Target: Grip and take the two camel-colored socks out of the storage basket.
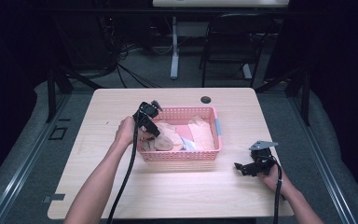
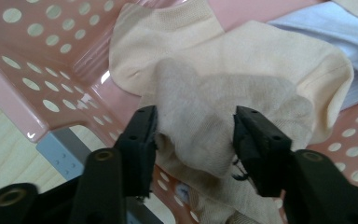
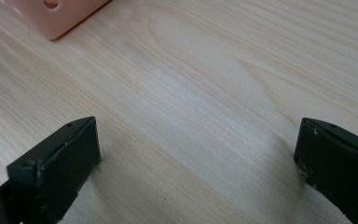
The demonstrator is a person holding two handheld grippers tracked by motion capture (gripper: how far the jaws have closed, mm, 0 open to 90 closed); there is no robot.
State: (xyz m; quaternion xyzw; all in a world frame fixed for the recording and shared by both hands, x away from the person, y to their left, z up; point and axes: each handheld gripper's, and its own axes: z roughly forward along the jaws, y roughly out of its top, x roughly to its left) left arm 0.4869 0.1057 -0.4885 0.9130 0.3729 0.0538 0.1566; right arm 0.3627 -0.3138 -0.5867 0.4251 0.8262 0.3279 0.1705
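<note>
Socks [image 2: 223, 84] in beige lie heaped at the left end of the pink basket [image 1: 213, 154], which sits mid-frame in the high view; a pale blue piece [image 2: 326, 28] shows at the upper right of the left gripper view. The left gripper [image 2: 195, 135] reaches down into that heap, its jaws set either side of a bunched fold of the top sock and touching it on both flanks, not yet fully clenched, by the look of it. To do this well, I judge the jaws should close on that single fold only, then lift straight up slowly, so the sock beneath does not come along and the fabric does not snag on the basket's perforated wall. The right gripper [image 1: 251, 166] rests on the bench [image 1: 121, 196] at the lower right of the high view, well apart from the basket, jaws spread wide with bare wood between them.

The bench is pale wood grain, with a round cable hole [image 1: 206, 100] near its far edge. Behind it, at the top of the frame, stand a dark chair [image 1: 228, 42], a white desk leg [image 1: 174, 51] and trailing cables on a grey floor.
</note>
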